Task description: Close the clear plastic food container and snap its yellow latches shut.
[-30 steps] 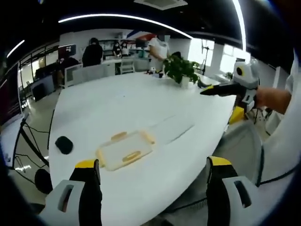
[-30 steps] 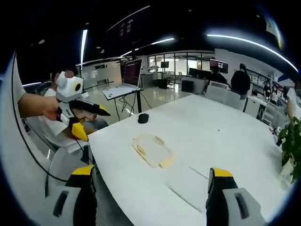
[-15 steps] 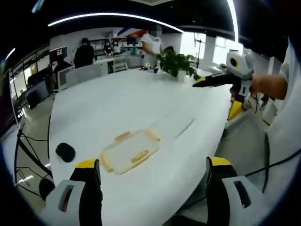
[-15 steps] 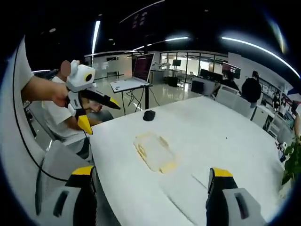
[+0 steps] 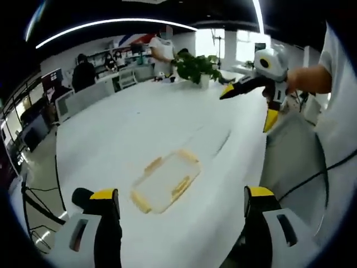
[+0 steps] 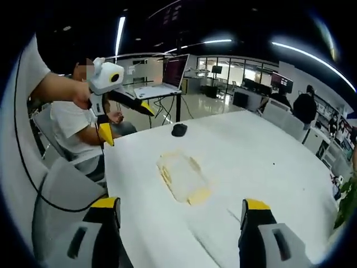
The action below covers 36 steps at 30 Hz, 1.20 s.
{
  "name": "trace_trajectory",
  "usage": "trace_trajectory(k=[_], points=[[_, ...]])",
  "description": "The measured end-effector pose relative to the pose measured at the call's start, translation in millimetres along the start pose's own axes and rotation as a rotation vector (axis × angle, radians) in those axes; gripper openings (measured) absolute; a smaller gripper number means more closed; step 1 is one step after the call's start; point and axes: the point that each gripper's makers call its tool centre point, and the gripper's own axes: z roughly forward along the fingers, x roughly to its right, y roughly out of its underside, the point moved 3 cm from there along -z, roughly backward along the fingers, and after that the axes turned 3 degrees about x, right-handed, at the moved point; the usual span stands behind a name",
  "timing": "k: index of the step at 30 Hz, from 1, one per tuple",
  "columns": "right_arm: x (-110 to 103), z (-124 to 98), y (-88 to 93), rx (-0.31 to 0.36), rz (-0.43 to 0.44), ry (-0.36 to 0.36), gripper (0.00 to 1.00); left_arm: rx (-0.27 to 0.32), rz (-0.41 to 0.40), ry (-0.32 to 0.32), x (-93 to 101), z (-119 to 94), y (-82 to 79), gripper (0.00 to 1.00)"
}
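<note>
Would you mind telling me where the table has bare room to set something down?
Most of the white table is bare: the wide stretch between the clear container and the potted plant, and the side past the container in the right gripper view. The black object near one edge sits close by the container.

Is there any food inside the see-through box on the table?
The clear container looks empty; the white table shows through it, and only its yellow latches stand out. It is small and blurry in both views, so tiny bits inside could go unseen.
</note>
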Motion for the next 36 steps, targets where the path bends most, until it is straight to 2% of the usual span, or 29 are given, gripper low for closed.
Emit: trace_trajectory(k=[4, 7, 12, 15, 18, 25, 31, 36], points=[[3.0, 6.5, -0.5, -0.009, -0.002, -0.014, 0.91, -0.012, 0.027, 0.028, -8.4, 5.5, 3.8, 0.91], [7.1, 12.2, 0.2, -0.028, 0.008, -0.016, 0.93, -0.058, 0.053, 0.024, -18.8, 9.5, 11.5, 0.91], [11.2, 17.9, 0.0, -0.034, -0.003, -0.023, 0.98, -0.05, 0.077, 0.062, -25.5, 13.2, 12.1, 0.9], [13.8, 21.6, 2.8, -0.047, -0.012, -0.03, 0.99, -0.068, 0.11, 0.075, -30.9, 16.0, 12.8, 0.9], [15.7, 24.6, 1.9, -0.037, -0.045, -0.037, 0.96, -0.081, 0.135, 0.092, -36.5, 18.7, 13.8, 0.89], [18.9, 35.5, 5.9, -0.071, -0.078, -0.054, 0.94, -0.08, 0.171, 0.162, -42.7, 23.8, 11.0, 0.88], [24.0, 44.9, 3.8, -0.08, -0.111, -0.066, 0.92, -0.126, 0.21, 0.192, -53.4, 29.4, 17.9, 0.86], [28.7, 53.2, 0.2, -0.091, -0.202, -0.074, 0.87, -0.125, 0.225, 0.222, -63.6, 36.2, 18.5, 0.86]])
